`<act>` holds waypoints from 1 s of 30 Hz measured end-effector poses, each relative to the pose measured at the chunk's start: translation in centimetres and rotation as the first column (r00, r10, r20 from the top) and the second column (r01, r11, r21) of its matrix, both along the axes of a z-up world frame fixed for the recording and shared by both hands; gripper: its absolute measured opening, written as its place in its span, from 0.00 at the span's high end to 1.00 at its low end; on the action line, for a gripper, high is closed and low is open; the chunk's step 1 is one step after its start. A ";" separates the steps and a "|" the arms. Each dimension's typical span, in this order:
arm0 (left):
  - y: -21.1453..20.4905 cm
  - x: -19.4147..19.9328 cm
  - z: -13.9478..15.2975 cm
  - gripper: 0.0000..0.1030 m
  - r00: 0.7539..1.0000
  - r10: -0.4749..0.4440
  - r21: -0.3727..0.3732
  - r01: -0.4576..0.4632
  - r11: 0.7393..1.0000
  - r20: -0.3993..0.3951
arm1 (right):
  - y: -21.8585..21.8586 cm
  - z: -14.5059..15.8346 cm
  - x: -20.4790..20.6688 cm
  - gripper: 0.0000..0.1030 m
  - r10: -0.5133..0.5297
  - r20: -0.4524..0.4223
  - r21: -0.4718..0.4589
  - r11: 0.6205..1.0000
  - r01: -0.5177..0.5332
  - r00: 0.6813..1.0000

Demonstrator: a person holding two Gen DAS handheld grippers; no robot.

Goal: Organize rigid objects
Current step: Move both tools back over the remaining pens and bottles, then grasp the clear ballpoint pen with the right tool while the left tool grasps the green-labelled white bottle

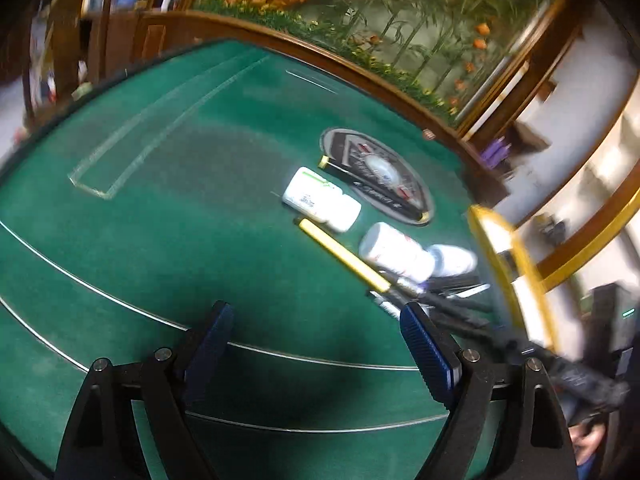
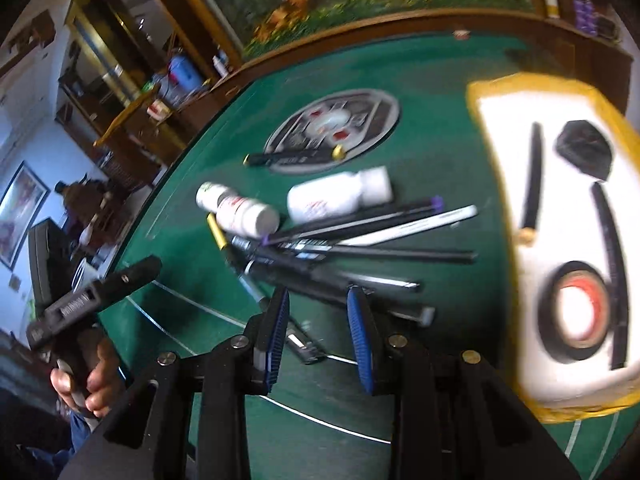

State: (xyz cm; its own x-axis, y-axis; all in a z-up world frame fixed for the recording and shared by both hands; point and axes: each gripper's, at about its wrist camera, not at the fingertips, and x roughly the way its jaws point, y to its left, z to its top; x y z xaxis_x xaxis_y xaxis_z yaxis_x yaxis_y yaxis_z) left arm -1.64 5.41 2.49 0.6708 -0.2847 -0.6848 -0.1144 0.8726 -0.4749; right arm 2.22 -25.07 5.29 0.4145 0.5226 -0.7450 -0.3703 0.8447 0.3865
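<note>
On the green felt table (image 1: pixel 160 240) lie white bottles (image 1: pixel 320 200) (image 1: pixel 396 252), a yellow pen (image 1: pixel 344 256) and a black pen with a gold cap (image 1: pixel 372 188). A pile of dark pens and markers (image 2: pixel 360 240) lies in front of two white bottles (image 2: pixel 240 212) (image 2: pixel 340 196). My left gripper (image 1: pixel 316 312) is wide open over bare felt, left of the pile, with nothing between its fingers. My right gripper (image 2: pixel 318 300) hovers over the near end of the pile, its jaws narrowly apart and holding nothing.
A white tray with a yellow rim (image 2: pixel 500 84) stands to the right, holding a black tape roll (image 2: pixel 576 316), black pens and a dark flat object (image 2: pixel 584 148). A round emblem (image 2: pixel 332 128) marks the felt. A hand (image 2: pixel 88 376) grips the other gripper's handle at left. A wooden rail borders the table's far side.
</note>
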 end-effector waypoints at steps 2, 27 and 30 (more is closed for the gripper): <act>0.1 0.2 -0.1 0.14 1.000 0.005 0.009 -0.005 1.000 0.000 | 0.7 -0.6 0.0 0.72 0.026 -0.030 0.018 1.000 -0.025 0.999; -0.6 0.4 -0.1 0.14 0.999 -0.030 0.023 0.031 0.999 -0.016 | 11.5 -2.0 -3.5 0.72 0.314 0.089 -0.280 0.919 -0.278 0.945; -0.8 0.4 0.0 0.14 0.999 -0.029 0.041 0.030 0.999 -0.021 | 12.6 -2.1 -3.8 0.91 0.355 0.137 -0.383 0.880 -0.281 0.925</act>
